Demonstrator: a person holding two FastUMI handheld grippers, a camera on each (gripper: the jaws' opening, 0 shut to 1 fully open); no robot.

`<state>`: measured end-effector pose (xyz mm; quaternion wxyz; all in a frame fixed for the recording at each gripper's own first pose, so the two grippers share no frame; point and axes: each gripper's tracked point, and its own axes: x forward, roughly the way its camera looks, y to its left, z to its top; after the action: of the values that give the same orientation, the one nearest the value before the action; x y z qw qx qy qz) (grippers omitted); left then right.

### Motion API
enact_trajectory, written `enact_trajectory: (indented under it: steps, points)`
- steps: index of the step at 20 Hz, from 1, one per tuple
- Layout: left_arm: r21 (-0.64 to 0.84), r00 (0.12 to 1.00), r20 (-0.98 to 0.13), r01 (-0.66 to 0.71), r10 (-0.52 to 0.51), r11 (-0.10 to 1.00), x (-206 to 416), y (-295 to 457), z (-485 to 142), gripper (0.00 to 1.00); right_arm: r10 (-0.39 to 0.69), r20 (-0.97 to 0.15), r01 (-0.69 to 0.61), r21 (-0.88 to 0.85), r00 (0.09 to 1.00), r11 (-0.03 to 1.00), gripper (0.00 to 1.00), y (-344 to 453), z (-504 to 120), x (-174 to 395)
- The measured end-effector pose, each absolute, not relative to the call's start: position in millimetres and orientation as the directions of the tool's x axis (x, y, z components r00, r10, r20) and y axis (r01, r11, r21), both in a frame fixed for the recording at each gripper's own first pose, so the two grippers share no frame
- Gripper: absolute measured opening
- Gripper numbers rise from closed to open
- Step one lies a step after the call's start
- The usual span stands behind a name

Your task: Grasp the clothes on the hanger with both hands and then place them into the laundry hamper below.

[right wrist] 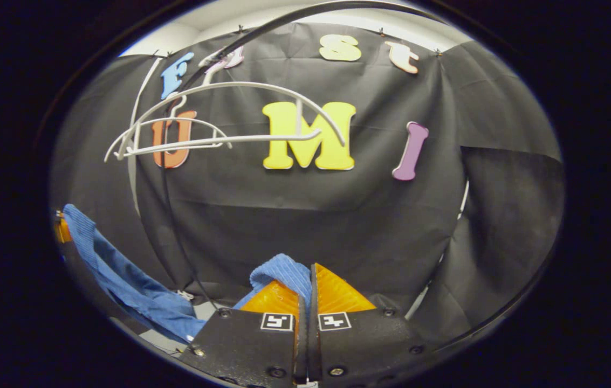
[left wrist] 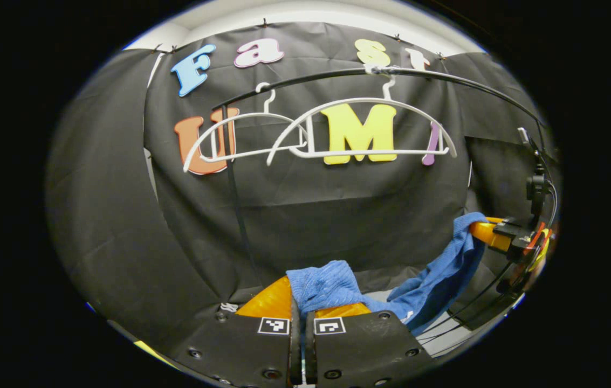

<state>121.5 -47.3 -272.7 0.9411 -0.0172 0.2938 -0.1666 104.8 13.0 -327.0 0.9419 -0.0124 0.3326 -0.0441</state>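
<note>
You are holding a blue garment stretched between two grippers, clear of the white hangers that are hanging bare on the black rail above. In the left gripper view, the left gripper is standing nearly closed, its fingers pinching a bunched corner of the cloth that is rising just ahead of the tips; from there the fabric is sagging away to your right and climbing to the right gripper, which is clamping the far corner. In the right gripper view, the right gripper is likewise drawn almost fully together on a fold of the same cloth, with the rest of it trailing down and off toward the left gripper at the edge of the picture. Gripping the two corners apart is likely keeping the garment spread and under control, so that it is not dragging or snagging on the hangers as it goes. The hangers are sitting above and behind both grippers, well apart from the cloth, which suggests the lifting-off step is done. The laundry hamper is out of sight here, so you are judging the lowering by feel: the job left, by the look of it, is bringing both corners down together and letting go.
</note>
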Motion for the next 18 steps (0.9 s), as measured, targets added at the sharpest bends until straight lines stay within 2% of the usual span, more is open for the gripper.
enact_trajectory:
  steps: [1, 4, 5, 6, 13, 18]
  points:
    - [-0.133, 0.770, -0.544, 0.315, -0.335, 0.940, 118.9, -53.1, -269.5, 0.03, -0.051, -0.633, 0.044, -0.027, 0.773, 0.999, 0.04, 24.2, -325.6, 104.4]
    - [-0.136, 0.766, -0.530, 0.346, -0.363, 0.928, 111.8, -65.9, -260.6, 0.03, 0.063, -0.655, -0.015, 0.079, 0.753, 0.997, 0.04, 61.0, -320.6, 102.2]
    - [-0.143, 0.763, -0.527, 0.354, -0.374, 0.924, 112.6, -70.2, -259.4, 0.08, 0.098, -0.659, -0.032, 0.112, 0.746, 0.993, 0.04, 70.7, -319.5, 103.2]
    - [-0.159, 0.759, -0.522, 0.361, -0.389, 0.919, 112.1, -75.2, -257.2, 0.03, 0.125, -0.660, -0.046, 0.136, 0.741, 0.990, 0.04, 80.6, -317.2, 105.4]
    - [-0.210, 0.753, -0.479, 0.401, -0.451, 0.892, 108.2, -99.4, -238.4, 0.03, 0.372, -0.645, -0.115, 0.405, 0.667, 0.907, 0.04, 153.8, -308.4, 105.7]
    - [-0.229, 0.763, -0.456, 0.397, -0.458, 0.889, 114.5, -91.4, -229.4, 0.03, 0.465, -0.619, -0.166, 0.478, 0.633, 0.863, 0.04, 191.3, -293.7, 110.6]
